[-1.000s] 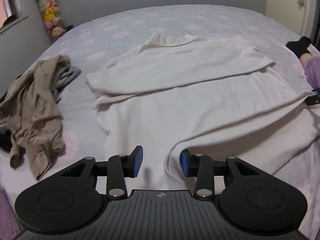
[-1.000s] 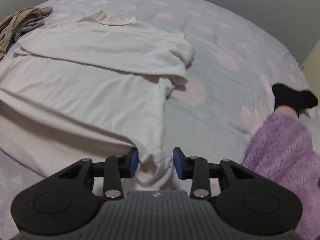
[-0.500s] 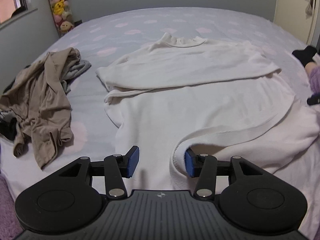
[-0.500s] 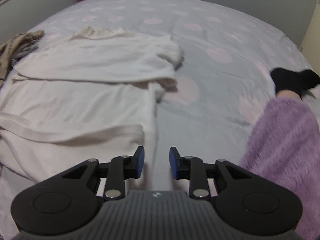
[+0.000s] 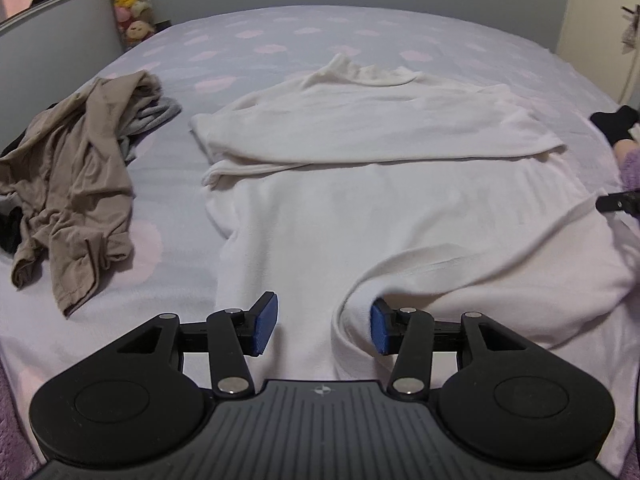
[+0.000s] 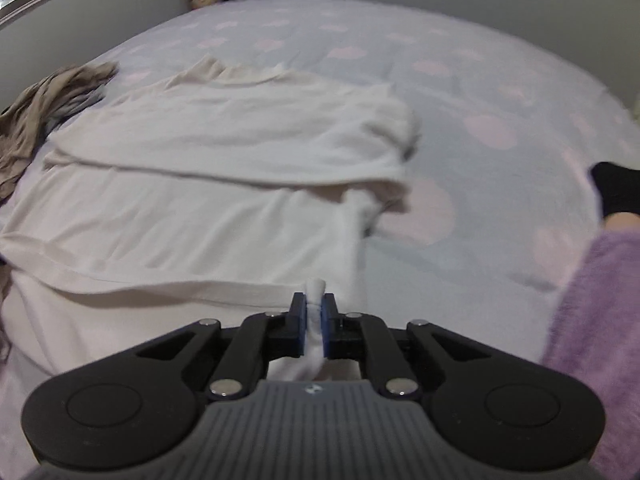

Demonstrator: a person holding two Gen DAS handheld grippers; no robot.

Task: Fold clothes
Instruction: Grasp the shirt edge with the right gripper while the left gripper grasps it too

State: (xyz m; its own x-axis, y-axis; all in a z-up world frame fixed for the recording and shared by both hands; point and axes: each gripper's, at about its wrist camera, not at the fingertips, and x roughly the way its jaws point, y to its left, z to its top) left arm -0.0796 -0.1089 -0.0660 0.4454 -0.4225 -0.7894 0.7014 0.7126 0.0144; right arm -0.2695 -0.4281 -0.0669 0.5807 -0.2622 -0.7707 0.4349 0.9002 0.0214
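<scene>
A white long-sleeved top (image 5: 380, 208) lies spread on the bed, collar at the far end and sleeves folded across the chest. Its near hem is rumpled into a raised fold. My left gripper (image 5: 323, 326) hovers open over that hem; the fold curls just inside the right pad (image 5: 378, 330) without being pressed. In the right wrist view the top (image 6: 200, 208) fills the left half. My right gripper (image 6: 314, 312) is shut on a pinch of its white fabric at the near right corner, and a tuft sticks up between the blue pads.
A crumpled beige garment (image 5: 76, 168) with grey cloth under it lies at the bed's left side. Plush toys (image 5: 132, 4) stand in the far left corner. A person's foot in a black sock (image 6: 616, 192) and a purple fleece leg (image 6: 600, 320) rest on the right.
My right gripper's jaws, open half a second ago with nothing between them, have shut on the top's fabric. The left jaws stand a little wider, and the hem fold has stayed by the right pad.
</scene>
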